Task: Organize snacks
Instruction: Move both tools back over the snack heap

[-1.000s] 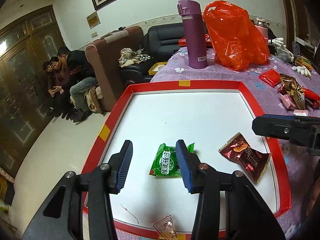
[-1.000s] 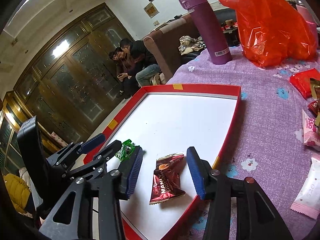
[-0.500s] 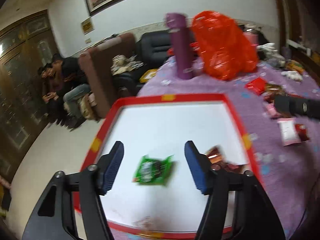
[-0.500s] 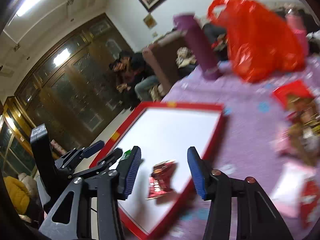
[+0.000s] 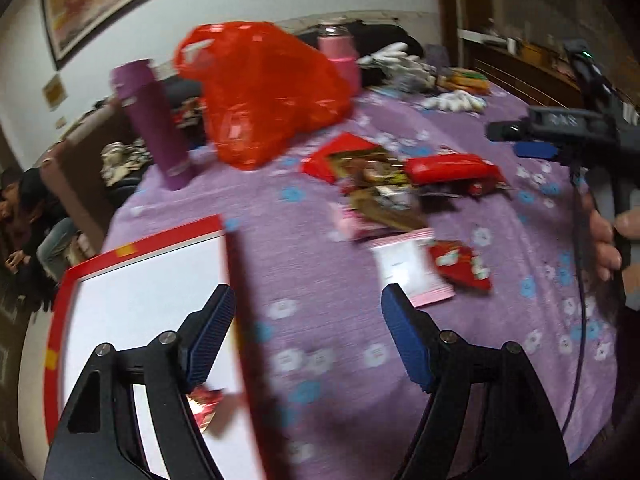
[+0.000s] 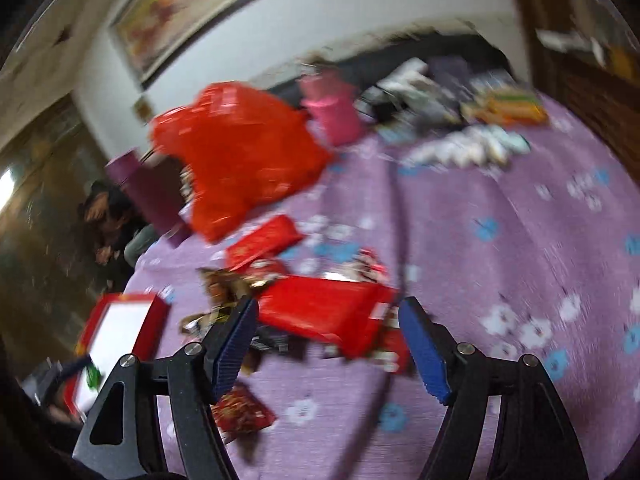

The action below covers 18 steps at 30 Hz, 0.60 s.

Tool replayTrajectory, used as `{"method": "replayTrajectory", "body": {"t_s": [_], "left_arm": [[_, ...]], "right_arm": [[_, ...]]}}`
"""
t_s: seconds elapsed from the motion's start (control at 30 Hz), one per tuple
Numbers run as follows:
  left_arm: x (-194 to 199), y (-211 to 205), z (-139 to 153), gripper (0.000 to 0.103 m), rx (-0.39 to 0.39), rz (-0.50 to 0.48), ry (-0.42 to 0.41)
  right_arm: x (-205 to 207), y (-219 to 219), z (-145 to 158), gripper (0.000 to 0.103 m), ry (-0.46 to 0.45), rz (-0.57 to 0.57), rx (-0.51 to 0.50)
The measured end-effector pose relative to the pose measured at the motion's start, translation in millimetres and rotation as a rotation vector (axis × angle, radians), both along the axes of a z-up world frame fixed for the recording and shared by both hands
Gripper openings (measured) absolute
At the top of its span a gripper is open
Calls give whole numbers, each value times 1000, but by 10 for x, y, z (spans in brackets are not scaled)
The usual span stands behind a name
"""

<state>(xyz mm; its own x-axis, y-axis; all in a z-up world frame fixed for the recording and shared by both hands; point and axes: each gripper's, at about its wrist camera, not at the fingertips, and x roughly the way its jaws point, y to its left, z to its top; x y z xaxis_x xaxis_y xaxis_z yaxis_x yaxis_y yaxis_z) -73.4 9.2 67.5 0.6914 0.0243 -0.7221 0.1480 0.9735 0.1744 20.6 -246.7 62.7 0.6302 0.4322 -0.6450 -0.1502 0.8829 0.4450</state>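
A pile of snack packets (image 5: pixel 384 184) lies on the purple flowered tablecloth, with a long red packet (image 5: pixel 448 170) on it and a pink-and-white packet (image 5: pixel 406 268) nearer me. My left gripper (image 5: pixel 306 340) is open and empty above the cloth, at the right rim of the red-framed white tray (image 5: pixel 132 252). A brown-red packet (image 5: pixel 204 404) lies in the tray behind my left finger. My right gripper (image 6: pixel 326 340) is open and empty, its fingers either side of the long red packet (image 6: pixel 324 312). It also shows in the left wrist view (image 5: pixel 536 148), over the pile's right side.
An orange plastic bag (image 5: pixel 256 92), a purple flask (image 5: pixel 154 120) and a pink flask (image 5: pixel 340 56) stand at the table's far side. White gloves and other items (image 5: pixel 452 100) lie at the far right. People sit on a sofa (image 5: pixel 24 216) beyond the table's left edge.
Both grippers have swung right, away from the tray and toward the snack pile. The green packet has left the left wrist view. Both stay open.
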Motion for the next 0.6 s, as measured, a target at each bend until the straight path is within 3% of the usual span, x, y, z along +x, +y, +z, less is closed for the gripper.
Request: {"method": "replayTrajectory", "body": {"t_s": [0.27,0.4,0.47,0.6], "left_arm": [[264,-457,-123,75,-14,-67,57],[367,-599,-219,75,-60,-97,108],[408,-629,-278,75,-73,-98,128],[413,-598,-364,77,-84,-102,133]], "right_arm": [[504,-67,-168,75,136,47,113],[639,140,-252,75,95,81,44],[655,249,-303,75,87,124,19],[581,345,-330,75,134,280,100]]}}
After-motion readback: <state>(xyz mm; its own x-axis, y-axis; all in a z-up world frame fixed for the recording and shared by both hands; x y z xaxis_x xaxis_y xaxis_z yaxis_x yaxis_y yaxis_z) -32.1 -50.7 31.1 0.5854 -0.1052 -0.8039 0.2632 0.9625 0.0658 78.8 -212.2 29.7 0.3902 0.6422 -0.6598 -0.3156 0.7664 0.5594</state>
